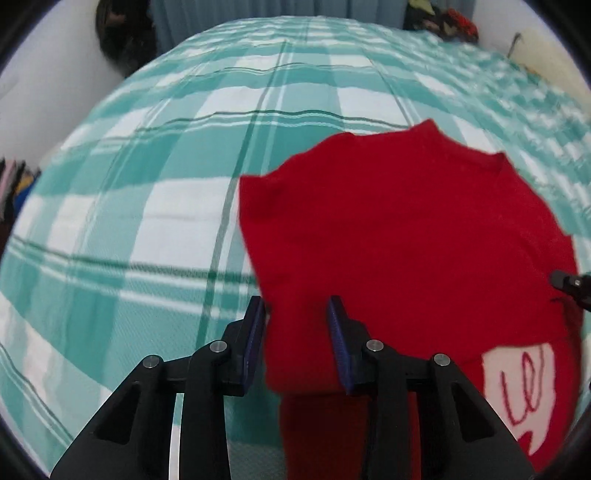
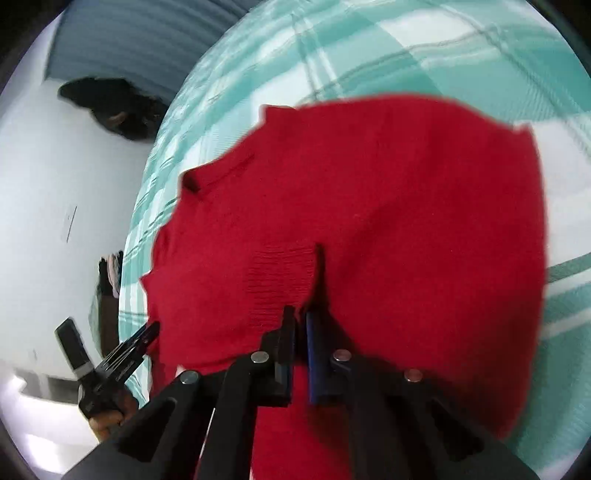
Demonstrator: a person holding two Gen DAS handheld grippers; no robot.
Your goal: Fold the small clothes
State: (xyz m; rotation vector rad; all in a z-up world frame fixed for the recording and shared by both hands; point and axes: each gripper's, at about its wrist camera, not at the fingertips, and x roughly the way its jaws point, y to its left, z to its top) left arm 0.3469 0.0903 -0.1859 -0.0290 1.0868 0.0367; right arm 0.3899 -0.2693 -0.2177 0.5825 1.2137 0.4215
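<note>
A red sweater lies on a teal and white checked bedsheet, with a white patch bearing red lettering near its lower right. My left gripper stands at the sweater's left edge. A thick bunch of red fabric fills the gap between its blue pads, so it is shut on it. In the right wrist view the sweater spreads ahead. My right gripper is shut, pinching a crease of fabric next to the ribbed hem. The left gripper shows at lower left, held by a hand.
The bedsheet stretches far beyond the sweater. A dark heap of clothing sits at the back left corner and colourful items at the back right. More clothes hang off the bed's left edge. A white wall borders the bed.
</note>
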